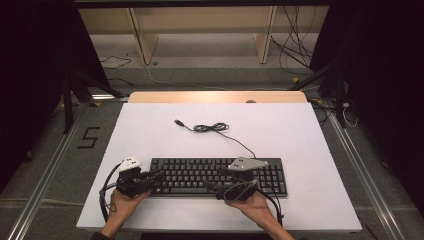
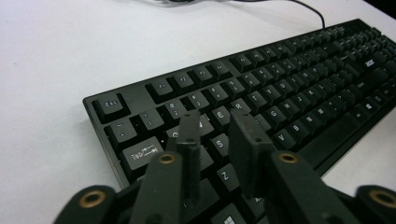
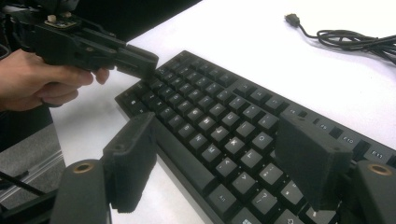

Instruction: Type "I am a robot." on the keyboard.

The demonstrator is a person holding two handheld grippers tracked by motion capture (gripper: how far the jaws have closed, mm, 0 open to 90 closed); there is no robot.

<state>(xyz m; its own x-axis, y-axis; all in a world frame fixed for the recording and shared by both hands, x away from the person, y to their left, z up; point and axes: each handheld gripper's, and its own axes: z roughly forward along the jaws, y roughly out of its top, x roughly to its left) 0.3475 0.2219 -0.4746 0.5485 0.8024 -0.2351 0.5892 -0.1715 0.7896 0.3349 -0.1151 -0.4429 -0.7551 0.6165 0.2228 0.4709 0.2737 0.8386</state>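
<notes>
A black keyboard (image 1: 217, 176) lies along the near part of the white tabletop (image 1: 150, 130). Its cable (image 1: 210, 128) is coiled behind it and ends in a loose USB plug (image 1: 178, 122). My left gripper (image 1: 159, 175) hovers over the keyboard's left end. In the left gripper view its jaws (image 2: 217, 123) are drawn almost together above the W, E and R keys of the keyboard (image 2: 280, 88), holding nothing. My right gripper (image 1: 210, 186) is at the keyboard's front edge. In the right gripper view its jaws (image 3: 215, 154) stand wide apart over the lower key rows, empty; the left gripper (image 3: 140, 63) shows beyond.
A wooden strip (image 1: 217, 96) borders the table's far edge, with shelving legs and loose wires on the floor behind. Metal rails (image 1: 50, 165) run along both sides. Bare white surface lies left, right and behind the keyboard. The plug (image 3: 292, 18) rests well off the keys.
</notes>
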